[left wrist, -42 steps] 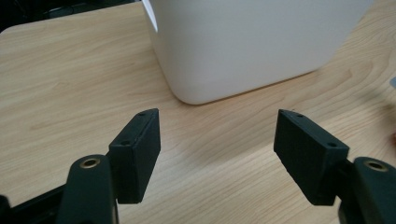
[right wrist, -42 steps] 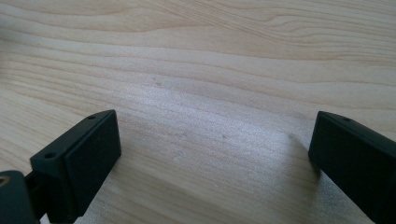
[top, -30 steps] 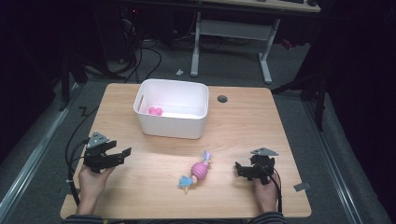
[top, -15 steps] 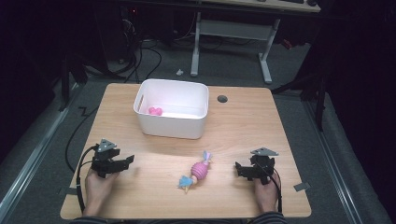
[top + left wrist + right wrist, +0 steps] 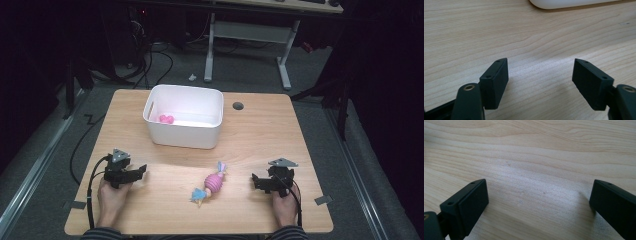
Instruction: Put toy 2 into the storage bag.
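A white bin (image 5: 183,122) stands at the back middle of the wooden table (image 5: 260,130), with small pink things (image 5: 166,119) inside it. A pink and blue toy (image 5: 210,185) lies on the wood between my hands. My left gripper (image 5: 140,171) sits low at the front left, open; its jaws have just been opening, with bare wood between them (image 5: 540,80). The bin's bottom edge (image 5: 574,3) shows at the top of the left gripper view. My right gripper (image 5: 256,181) rests at the front right, pointing at the toy, open (image 5: 537,202) over bare wood.
A dark round cable hole (image 5: 238,106) lies right of the bin. Bits of tape (image 5: 322,200) stick out at the table's front corners. Cables trail from both grippers. A desk frame (image 5: 245,35) stands on the floor beyond the table.
My left gripper has sunk towards the tabletop and shifted slightly to the right. The right gripper, the toy and the bin have stayed put.
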Demonstrator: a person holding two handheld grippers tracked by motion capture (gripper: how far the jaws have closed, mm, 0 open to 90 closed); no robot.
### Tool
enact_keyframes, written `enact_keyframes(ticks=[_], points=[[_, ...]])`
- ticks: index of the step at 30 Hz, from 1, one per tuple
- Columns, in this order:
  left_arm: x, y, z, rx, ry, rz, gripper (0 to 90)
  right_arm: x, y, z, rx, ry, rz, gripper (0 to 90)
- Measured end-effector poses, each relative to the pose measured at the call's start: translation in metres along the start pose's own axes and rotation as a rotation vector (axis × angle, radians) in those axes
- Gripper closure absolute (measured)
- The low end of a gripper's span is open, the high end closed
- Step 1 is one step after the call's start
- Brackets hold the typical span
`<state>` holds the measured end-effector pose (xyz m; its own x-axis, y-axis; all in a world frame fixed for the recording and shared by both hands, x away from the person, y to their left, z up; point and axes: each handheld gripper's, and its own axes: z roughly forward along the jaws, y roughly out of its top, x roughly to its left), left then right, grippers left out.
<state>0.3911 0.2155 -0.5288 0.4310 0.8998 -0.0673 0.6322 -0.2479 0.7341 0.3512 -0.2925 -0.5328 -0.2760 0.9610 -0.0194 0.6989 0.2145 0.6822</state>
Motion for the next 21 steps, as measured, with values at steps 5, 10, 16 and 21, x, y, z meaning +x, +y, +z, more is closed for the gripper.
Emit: enact_keyframes(ticks=[5, 10, 16, 21], points=[[-0.0017, -0.0009, 0.0059, 0.013, 0.014, 0.013, 28.3, 0.0, 0.0, 0.0, 0.0, 0.0, 0.0, 1.9], [-0.0031, -0.0024, 0.0087, -0.007, 0.034, 0.03, 27.5, 0.0016, 0.0005, 0.0005, 0.0, 0.006, 0.0, 1.9], [-0.0036, -0.0025, 0.009, -0.004, 0.038, 0.04, 26.1, 0.0017, -0.0004, -0.0018, 0.013, 0.022, -0.017, 1.9], [-0.0047, -0.0028, 0.0094, -0.007, 0.041, 0.038, 25.6, 0.0022, -0.0004, -0.0033, 0.024, 0.037, -0.03, 3.3]])
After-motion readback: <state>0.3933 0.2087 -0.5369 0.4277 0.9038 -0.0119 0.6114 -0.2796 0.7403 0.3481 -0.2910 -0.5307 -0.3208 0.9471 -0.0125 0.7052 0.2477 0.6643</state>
